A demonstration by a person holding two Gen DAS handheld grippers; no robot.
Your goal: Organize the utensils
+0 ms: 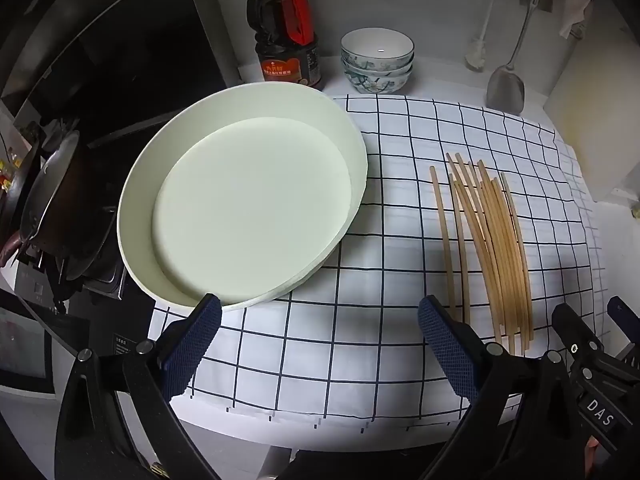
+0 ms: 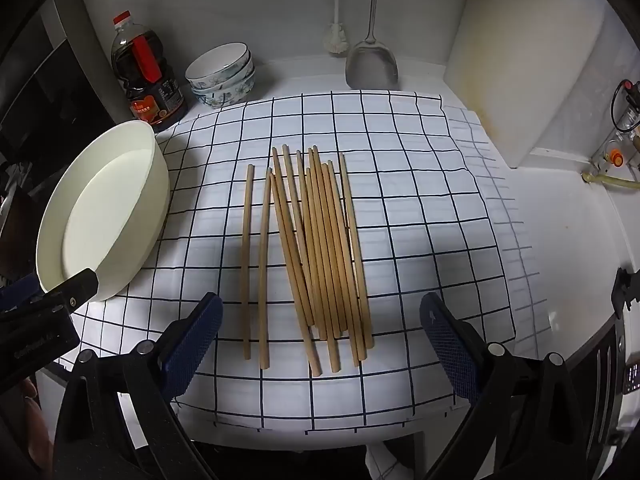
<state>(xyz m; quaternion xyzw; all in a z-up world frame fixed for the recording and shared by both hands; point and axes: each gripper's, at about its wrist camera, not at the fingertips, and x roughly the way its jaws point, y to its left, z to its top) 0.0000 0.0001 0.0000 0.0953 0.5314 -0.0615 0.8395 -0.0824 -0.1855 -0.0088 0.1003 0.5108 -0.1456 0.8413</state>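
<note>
White and round, the big tray sits on the left side of the checked cloth. Its inside is bare. To the left of the tray, a dark pan sits on the stove.

Behind the tray stands a dark bottle with a red handle. Next to the bottle is a stack of bowls with flowers painted on them. More to the right, a metal spatula hangs by the wall, and a white cutting board leans in the corner.

Wooden chopsticks lie in a loose bunch in the middle of the cloth, well apart from the tray. Two of them lie a little to the left of the others. Some cross over each other.

The left gripper hangs over the cloth, between the tray and the chopsticks. Its blue fingers are spread wide and hold nothing.

The right gripper hangs over the near ends of the chopsticks. Its fingers are spread wide too, and they touch nothing.
</note>
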